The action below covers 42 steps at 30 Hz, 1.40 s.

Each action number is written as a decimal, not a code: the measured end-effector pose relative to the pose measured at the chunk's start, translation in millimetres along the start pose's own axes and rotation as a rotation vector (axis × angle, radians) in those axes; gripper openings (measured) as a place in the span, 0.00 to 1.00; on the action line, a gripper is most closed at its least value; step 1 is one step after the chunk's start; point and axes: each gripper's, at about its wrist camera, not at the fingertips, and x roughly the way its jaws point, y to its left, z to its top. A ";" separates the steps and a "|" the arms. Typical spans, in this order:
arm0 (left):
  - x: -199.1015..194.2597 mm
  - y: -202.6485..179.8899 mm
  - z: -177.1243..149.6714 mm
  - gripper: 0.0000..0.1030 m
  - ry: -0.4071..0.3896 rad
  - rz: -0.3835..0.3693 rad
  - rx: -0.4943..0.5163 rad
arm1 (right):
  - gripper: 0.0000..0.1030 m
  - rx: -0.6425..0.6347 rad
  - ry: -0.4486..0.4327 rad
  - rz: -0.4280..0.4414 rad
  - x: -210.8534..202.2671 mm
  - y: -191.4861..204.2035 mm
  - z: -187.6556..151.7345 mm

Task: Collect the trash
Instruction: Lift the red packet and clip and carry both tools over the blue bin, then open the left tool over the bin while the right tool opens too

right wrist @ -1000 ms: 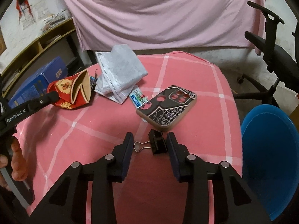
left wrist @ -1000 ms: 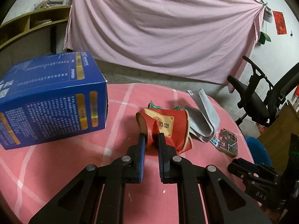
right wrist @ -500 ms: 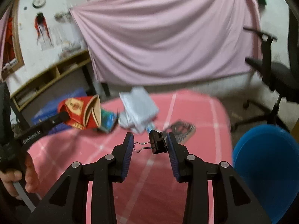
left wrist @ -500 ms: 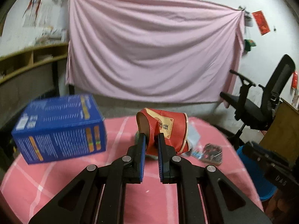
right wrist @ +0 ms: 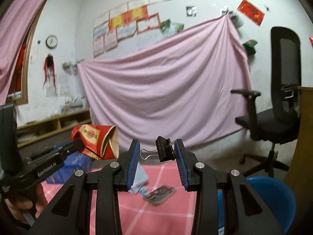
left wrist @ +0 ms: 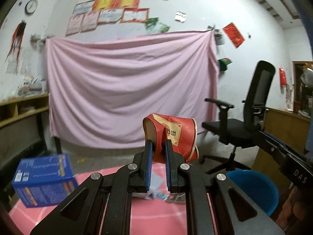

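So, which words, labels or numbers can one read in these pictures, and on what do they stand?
"GenRobot.AI": on the left tongs, side of the body.
"DAS": on the right tongs' body, seen in the left wrist view.
Red paper cup: label blurred.
Blue box, wall certificates: unreadable.

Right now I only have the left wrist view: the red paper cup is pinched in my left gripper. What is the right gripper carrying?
Observer: The right gripper is shut on a black binder clip, its wire handle pointing toward the left finger.
Operator: Is the clip off the table?
Observer: Yes, it hangs in the air above the pink checked tablecloth.
Operator: What is left on the table under my fingers?
Observer: A patterned phone case lies flat there, beside a grey folded cloth.
Operator: Where is the bin from that side?
Observer: The blue bin sits low at the right, past the table edge.
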 end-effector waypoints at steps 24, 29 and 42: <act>56.7 -164.2 -12.6 0.09 0.154 -0.246 0.120 | 0.34 0.183 0.051 -0.241 -66.2 -120.1 -19.2; 74.4 -179.5 -19.2 0.09 0.237 -0.274 0.122 | 0.34 0.244 0.124 -0.250 -58.8 -139.9 -29.3; 109.9 -179.1 -31.1 0.24 0.427 -0.307 0.055 | 0.35 0.340 0.219 -0.284 -48.4 -160.9 -46.0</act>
